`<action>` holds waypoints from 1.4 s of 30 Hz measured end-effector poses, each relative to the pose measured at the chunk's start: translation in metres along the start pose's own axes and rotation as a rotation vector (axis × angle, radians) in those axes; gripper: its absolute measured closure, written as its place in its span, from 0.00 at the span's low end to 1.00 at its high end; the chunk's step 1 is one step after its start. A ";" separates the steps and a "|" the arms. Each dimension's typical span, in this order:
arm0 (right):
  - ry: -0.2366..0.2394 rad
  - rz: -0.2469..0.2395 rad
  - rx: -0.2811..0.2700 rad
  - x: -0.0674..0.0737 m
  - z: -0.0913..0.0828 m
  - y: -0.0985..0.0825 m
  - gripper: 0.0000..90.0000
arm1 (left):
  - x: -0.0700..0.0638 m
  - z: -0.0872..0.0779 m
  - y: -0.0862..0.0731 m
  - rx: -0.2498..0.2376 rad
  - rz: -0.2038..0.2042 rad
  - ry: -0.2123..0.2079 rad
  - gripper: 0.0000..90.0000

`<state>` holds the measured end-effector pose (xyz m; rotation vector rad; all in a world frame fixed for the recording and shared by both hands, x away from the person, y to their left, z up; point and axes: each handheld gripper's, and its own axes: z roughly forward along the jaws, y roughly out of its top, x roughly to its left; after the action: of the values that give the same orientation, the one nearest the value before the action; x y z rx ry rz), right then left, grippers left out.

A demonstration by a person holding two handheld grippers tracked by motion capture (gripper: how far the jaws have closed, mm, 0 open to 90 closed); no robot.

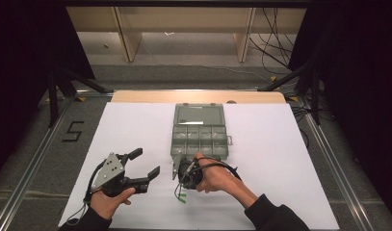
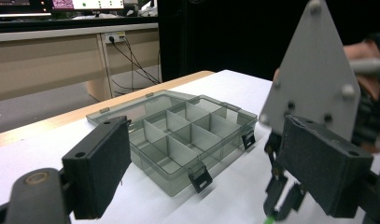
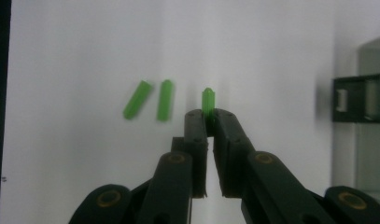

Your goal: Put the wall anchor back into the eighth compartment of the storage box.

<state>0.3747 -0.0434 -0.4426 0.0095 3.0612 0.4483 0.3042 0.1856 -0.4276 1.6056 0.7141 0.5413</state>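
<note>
While you hold both grippers near you, the scene reads so:
Table [image 1: 280, 144]: white, under everything.
Box [image 1: 200, 131]: clear, lid open, centre, just beyond your right gripper.
Left gripper [image 1: 146, 163]: near left, jaws wide, holding nothing.
Right gripper [image 3: 209, 114]: pointing down, jaws pinched on one green peg [image 3: 208, 100].
Two pegs [image 3: 150, 100]: lying on the table just beside the held one.

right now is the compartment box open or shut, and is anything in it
Open: the compartment box has its lid laid flat behind it, and its compartments look empty in the left gripper view.
</note>
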 end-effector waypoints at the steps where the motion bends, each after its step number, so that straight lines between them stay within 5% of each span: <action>1: -0.003 0.009 -0.014 -0.002 -0.004 -0.003 0.94 | 0.000 0.000 0.000 0.000 0.000 0.000 0.18; 24: -0.136 0.133 -0.127 -0.032 -0.069 -0.046 0.94 | 0.000 0.000 0.000 0.005 0.008 -0.005 0.18; 35: -0.183 0.213 -0.128 -0.049 -0.079 -0.067 0.94 | 0.000 0.000 0.000 0.005 0.006 -0.007 0.18; 42: -0.256 0.276 -0.137 -0.062 -0.080 -0.085 0.94 | -0.001 0.000 -0.001 0.006 0.001 -0.005 0.18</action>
<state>0.4330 -0.1485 -0.3874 0.4521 2.7784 0.6167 0.3037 0.1847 -0.4281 1.6124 0.7118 0.5363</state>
